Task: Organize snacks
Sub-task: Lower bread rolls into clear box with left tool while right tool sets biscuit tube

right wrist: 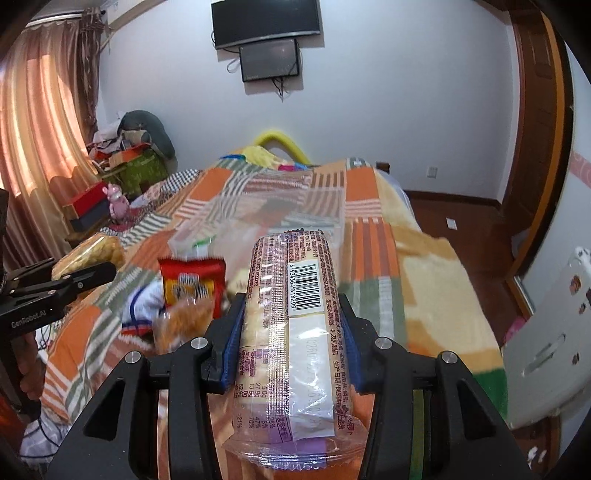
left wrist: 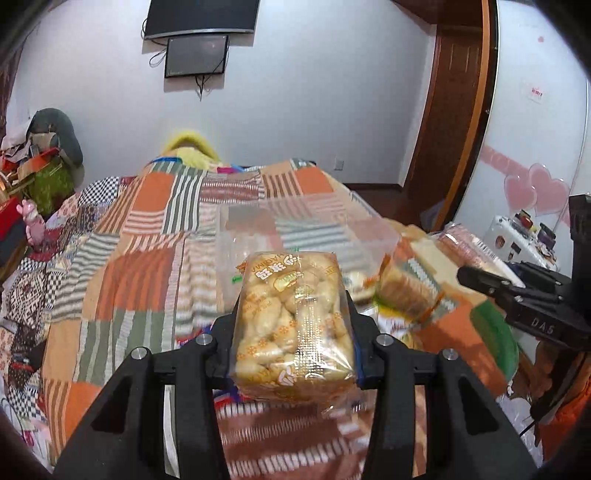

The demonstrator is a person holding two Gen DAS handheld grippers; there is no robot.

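Note:
In the left wrist view my left gripper (left wrist: 293,301) is shut on a clear packet of golden twisted pastries (left wrist: 295,332), held above the bed. My right gripper (right wrist: 291,301) is shut on a long clear packet of biscuits with a barcode label (right wrist: 295,325), its blue pads pressing both sides. Each gripper shows in the other's view: the right gripper (left wrist: 471,272) at the right edge, the left gripper (right wrist: 99,272) at the left edge. A clear plastic box (left wrist: 295,229) lies ahead on the quilt. Loose on the quilt are a red snack packet (right wrist: 192,280), an orange bag (right wrist: 184,321) and a striped biscuit pack (left wrist: 406,284).
A patchwork quilt (left wrist: 147,266) covers the bed. A white cabinet (right wrist: 546,332) stands to the right, with wooden floor beyond. Piled boxes and clothes (right wrist: 129,155) sit by the curtain at the left. Two screens (right wrist: 266,22) hang on the far wall.

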